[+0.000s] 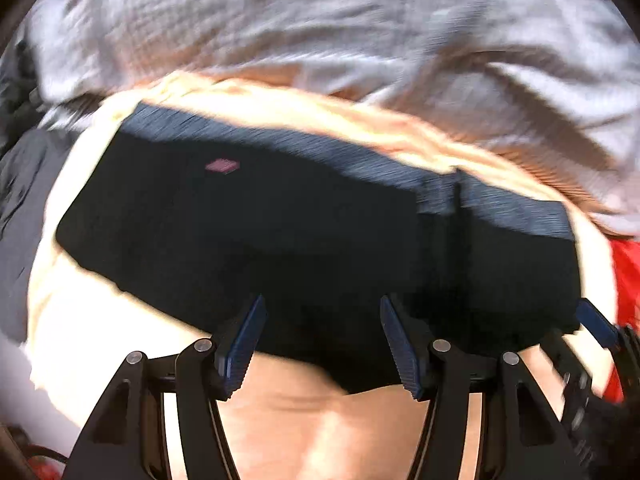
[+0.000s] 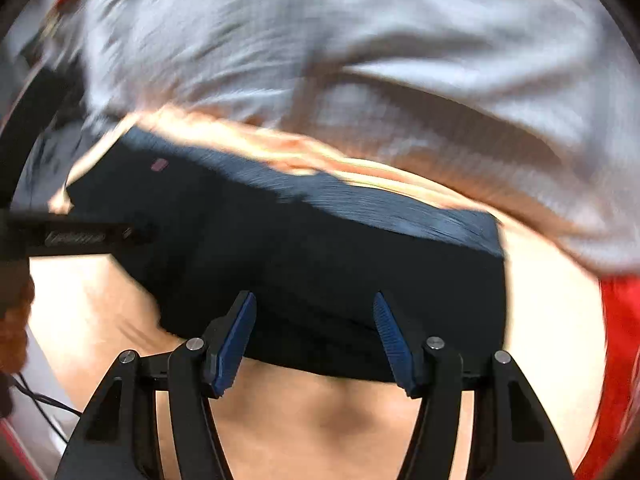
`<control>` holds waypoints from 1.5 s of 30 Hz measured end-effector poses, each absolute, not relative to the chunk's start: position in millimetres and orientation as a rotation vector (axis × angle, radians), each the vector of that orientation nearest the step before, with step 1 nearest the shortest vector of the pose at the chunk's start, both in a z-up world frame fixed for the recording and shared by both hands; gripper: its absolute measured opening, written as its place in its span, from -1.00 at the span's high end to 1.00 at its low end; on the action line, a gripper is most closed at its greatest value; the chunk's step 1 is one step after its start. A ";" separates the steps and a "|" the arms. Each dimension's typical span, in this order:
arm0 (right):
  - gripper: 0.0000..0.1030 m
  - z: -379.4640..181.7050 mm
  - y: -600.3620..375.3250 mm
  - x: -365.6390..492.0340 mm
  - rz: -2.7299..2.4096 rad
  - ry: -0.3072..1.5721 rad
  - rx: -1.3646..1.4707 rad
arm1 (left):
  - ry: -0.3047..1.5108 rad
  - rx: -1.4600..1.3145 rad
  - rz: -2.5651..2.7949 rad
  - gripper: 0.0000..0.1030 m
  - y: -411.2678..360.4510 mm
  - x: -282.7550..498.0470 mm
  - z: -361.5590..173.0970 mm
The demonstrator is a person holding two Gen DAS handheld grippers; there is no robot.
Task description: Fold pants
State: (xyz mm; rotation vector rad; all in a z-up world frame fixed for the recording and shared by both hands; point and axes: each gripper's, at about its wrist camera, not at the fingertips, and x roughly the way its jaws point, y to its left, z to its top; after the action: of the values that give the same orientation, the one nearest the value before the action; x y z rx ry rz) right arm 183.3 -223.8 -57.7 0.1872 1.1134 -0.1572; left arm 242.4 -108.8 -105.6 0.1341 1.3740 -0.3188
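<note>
The dark navy pants (image 1: 300, 240) lie folded into a broad band on a cream sheet (image 1: 100, 320); a small pink label (image 1: 222, 166) shows near their far left. My left gripper (image 1: 322, 308) hangs open over their near edge, and its pads do not press the cloth. At the right edge of this view one blue pad of the right gripper (image 1: 596, 320) shows. In the right wrist view the same pants (image 2: 320, 248) fill the middle. My right gripper (image 2: 314, 304) stands open above their near edge. Both views are blurred.
A rumpled grey ribbed cloth (image 1: 320, 20) covers the far side behind the pants. Red fabric (image 2: 620, 340) lies at the right, and dark fabric (image 1: 20, 200) at the left. A black cable (image 2: 40, 404) runs at the lower left of the right wrist view.
</note>
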 end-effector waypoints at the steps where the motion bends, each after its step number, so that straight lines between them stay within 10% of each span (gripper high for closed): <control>1: -0.24 -55.9 -242.6 179.7 -0.190 1.119 0.252 | 1.377 0.124 -0.356 -0.19 -117.9 242.9 -104.4; 10: -0.05 -70.5 -298.8 160.0 -0.282 1.148 0.458 | 1.508 0.059 -0.574 -0.12 -199.8 236.5 -133.8; 12: 0.04 -75.4 -299.0 160.5 -0.278 1.156 0.474 | 1.533 0.095 -0.547 0.66 -207.8 236.1 -143.8; 13: 0.06 -78.0 -297.4 158.1 -0.270 1.166 0.484 | 1.545 0.142 -0.527 0.73 -208.9 235.2 -150.4; 22: 0.14 -74.9 -305.9 141.8 -0.230 1.165 0.547 | 1.492 0.287 -0.483 0.73 -210.1 201.0 -156.3; 27: 0.74 -76.0 -350.3 162.0 -0.248 1.109 0.678 | 1.392 0.256 -0.412 0.73 -197.4 214.3 -113.7; 38: 0.81 -145.0 -386.5 237.6 -0.209 1.207 0.780 | 1.459 0.333 -0.452 0.73 -257.0 230.1 -170.8; 45: 0.75 -94.7 -367.8 194.0 -0.225 1.156 0.699 | 1.411 0.334 -0.470 0.73 -244.0 216.2 -163.0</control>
State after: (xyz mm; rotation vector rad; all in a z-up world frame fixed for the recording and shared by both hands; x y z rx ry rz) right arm 194.0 -367.8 -94.7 0.6992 1.1559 -0.2248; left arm 216.2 -244.0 -163.0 0.3340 1.4112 -0.4696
